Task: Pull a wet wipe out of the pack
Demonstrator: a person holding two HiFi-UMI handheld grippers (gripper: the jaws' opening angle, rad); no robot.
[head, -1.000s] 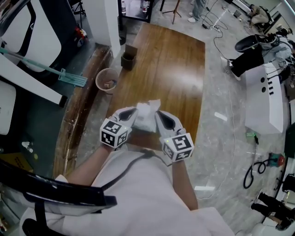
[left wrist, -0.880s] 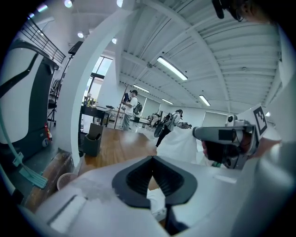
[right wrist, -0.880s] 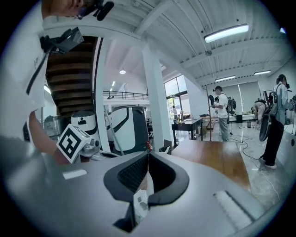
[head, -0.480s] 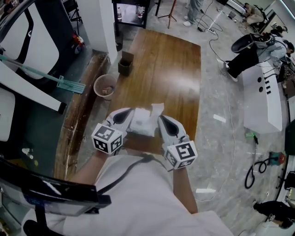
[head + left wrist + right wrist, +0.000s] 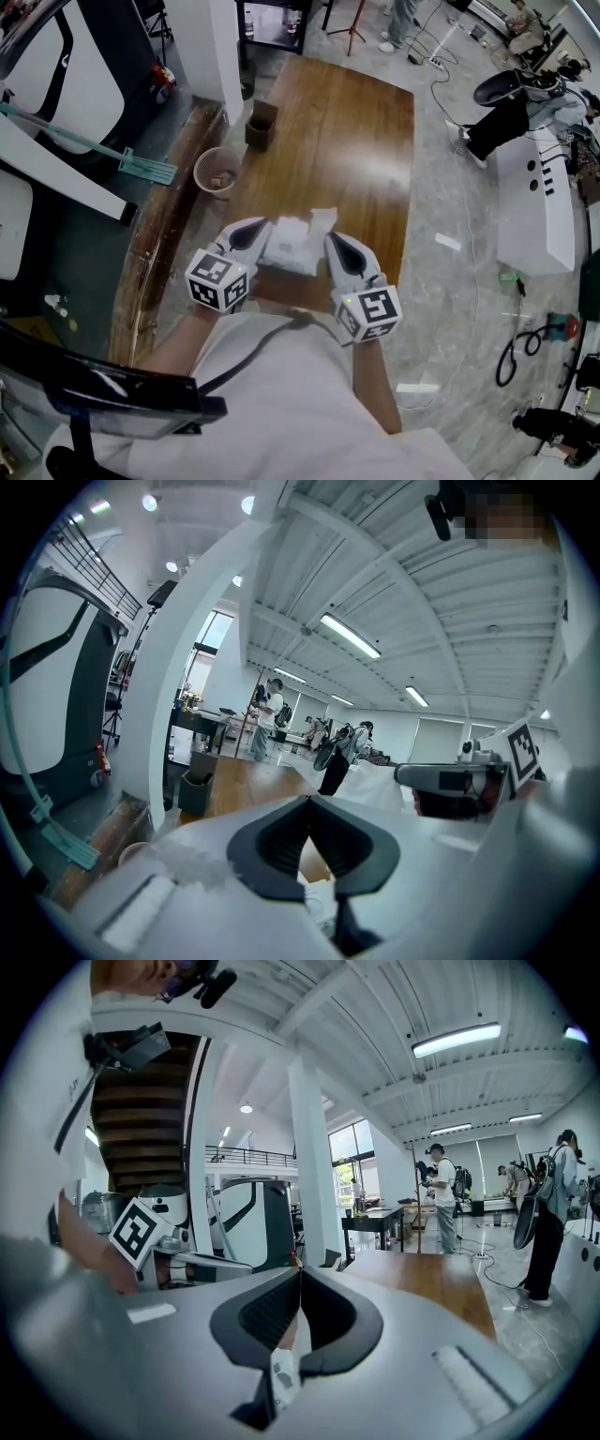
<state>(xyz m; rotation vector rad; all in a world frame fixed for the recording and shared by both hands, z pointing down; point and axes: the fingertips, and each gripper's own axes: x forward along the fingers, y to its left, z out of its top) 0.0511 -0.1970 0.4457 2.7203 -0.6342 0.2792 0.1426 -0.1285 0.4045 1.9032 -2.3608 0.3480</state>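
Pack of wet wipes (image 5: 289,251) hangs in the air between your two grippers, above the near end of the wooden table (image 5: 347,141) and just in front of your body. Your left gripper (image 5: 262,234) comes in at the pack's left edge and your right gripper (image 5: 330,242) at its right edge, both pointing away from you and a little toward each other, so the white pack spans the gap between their tips. In the right gripper view your right gripper (image 5: 298,1274) has its jaws pressed together, with a thin white printed strip of the pack's edge (image 5: 281,1377) caught between them and showing in the gap behind the tips. In the left gripper view your left gripper (image 5: 309,803) is likewise closed tip to tip, with a bit of white material (image 5: 314,904) showing in the gap behind the tips; it looks like the pack's other edge. A loose white wet wipe (image 5: 322,219) stands up from the pack's far right corner, just beyond your right gripper's tips, and neither gripper has it.
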